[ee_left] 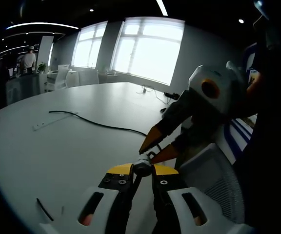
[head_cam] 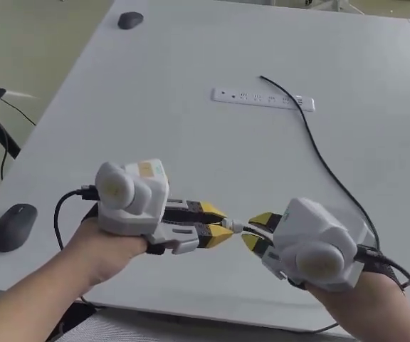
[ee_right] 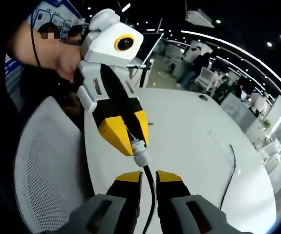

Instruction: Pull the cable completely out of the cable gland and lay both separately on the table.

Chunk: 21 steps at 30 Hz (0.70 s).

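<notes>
A small white cable gland [head_cam: 234, 226] hangs in the air above the table's near edge, between my two grippers. My left gripper [head_cam: 221, 229] is shut on the gland [ee_left: 141, 166], its yellow tips on either side of it. A thin black cable [ee_right: 150, 192] comes out of the gland [ee_right: 140, 155] and runs down between the jaws of my right gripper [ee_right: 149, 176], which is shut on it. In the head view the right gripper [head_cam: 257, 232] faces the left one tip to tip, a short gap apart. The left gripper view has the right gripper [ee_left: 151, 147] coming in from the right.
The white table [head_cam: 191, 142] carries a white power strip [head_cam: 263, 98] at the back, with a long black cord [head_cam: 319, 153] running toward the near right. One dark mouse [head_cam: 14, 226] lies near left, another [head_cam: 129, 20] far left. A mesh chair [ee_right: 48, 165] stands below the grippers.
</notes>
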Each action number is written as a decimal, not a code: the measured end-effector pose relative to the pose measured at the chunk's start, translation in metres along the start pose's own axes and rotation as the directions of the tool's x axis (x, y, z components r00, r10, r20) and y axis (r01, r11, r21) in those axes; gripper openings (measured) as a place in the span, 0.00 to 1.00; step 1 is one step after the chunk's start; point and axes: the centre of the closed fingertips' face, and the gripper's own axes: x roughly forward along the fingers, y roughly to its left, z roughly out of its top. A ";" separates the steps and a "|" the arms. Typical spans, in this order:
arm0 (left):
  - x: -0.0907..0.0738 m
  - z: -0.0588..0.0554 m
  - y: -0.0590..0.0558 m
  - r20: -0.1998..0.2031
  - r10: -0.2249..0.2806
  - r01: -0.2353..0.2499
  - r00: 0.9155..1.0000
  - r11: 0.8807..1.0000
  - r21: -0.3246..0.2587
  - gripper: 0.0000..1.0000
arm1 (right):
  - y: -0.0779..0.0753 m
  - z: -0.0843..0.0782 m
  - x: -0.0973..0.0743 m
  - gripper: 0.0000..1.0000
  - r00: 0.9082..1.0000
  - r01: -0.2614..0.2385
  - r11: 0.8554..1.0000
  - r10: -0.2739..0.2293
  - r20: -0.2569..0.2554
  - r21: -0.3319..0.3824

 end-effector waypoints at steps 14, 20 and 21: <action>0.001 -0.001 0.000 -0.006 -0.006 0.006 1.000 1.000 -0.003 0.15 | 0.002 0.003 0.002 0.01 1.000 0.002 0.998 -0.003 -0.009 -0.070; 0.003 -0.002 -0.001 -0.013 -0.008 0.008 1.000 1.000 0.001 0.15 | 0.002 0.000 0.004 0.00 1.000 -0.005 0.999 0.004 -0.017 -0.039; 0.003 -0.003 -0.001 -0.016 -0.008 0.008 1.000 1.000 0.006 0.15 | 0.002 0.000 0.005 0.00 1.000 -0.006 1.000 0.005 -0.021 -0.027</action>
